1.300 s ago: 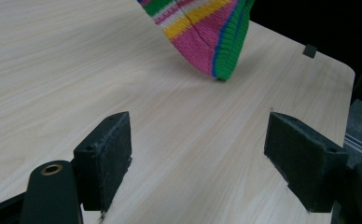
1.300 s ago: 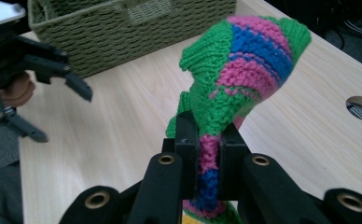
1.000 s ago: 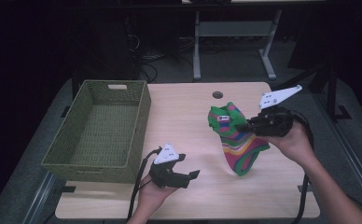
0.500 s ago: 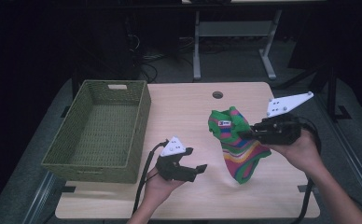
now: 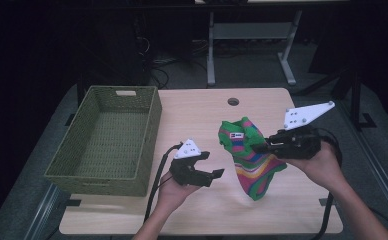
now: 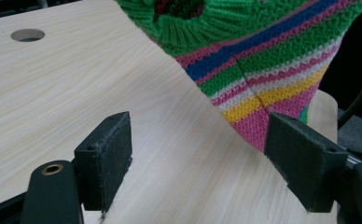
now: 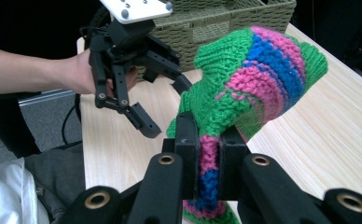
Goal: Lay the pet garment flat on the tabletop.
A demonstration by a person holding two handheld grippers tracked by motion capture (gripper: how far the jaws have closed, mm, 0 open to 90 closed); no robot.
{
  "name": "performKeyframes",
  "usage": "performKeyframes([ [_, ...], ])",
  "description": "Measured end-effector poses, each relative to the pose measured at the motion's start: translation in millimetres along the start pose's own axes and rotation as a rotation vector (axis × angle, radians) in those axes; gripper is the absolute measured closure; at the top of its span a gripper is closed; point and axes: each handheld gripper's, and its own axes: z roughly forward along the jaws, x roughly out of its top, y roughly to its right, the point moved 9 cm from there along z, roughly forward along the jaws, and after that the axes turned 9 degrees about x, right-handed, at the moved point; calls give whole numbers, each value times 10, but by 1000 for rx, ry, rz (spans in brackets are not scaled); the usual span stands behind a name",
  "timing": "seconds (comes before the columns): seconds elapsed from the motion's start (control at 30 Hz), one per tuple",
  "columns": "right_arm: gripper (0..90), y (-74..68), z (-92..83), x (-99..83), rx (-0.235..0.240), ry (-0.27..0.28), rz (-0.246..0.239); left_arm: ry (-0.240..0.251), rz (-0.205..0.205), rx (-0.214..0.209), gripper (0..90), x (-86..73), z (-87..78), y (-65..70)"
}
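Note:
A knitted piece (image 5: 247,155) striped green, pink, blue and yellow hangs over the right half of the wooden table (image 5: 192,115). My right gripper (image 5: 259,147) holds it from the right, jaws shut on a fold of the knit (image 7: 254,79), as the right gripper view (image 7: 210,158) shows close up. My left gripper (image 5: 214,175) hovers just left of the knit's lower part, its jaws wide open and empty. In the left gripper view (image 6: 202,163) the knit (image 6: 263,60) hangs ahead, near the right pad (image 6: 300,163), not between the pads.
A green woven basket (image 5: 107,140) stands empty on the table's left side. A round cable hole (image 5: 233,101) lies near the far edge. Bare tabletop lies in front of the basket and behind the knit. The left gripper (image 7: 163,107) faces the right gripper's camera.
The left gripper has moved right and up toward the knit. The right gripper has shifted a little nearer the front edge, still holding the knit, which now hangs lower.

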Motion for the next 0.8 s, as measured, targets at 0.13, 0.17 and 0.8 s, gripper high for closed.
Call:
performKeyframes([
  [0.13, 819, -31, -2, 12, 5, -1, -6, 33, 9, -50, 228, 66, 28, 47],
  [0.17, 819, -31, -2, 12, 5, -1, -6, 33, 9, -50, 227, 66, 28, 47],
  [0.8, 819, -149, -39, 74, 24, 14, -43, 155, -84, -253, 355, 303, 257, 42],
])
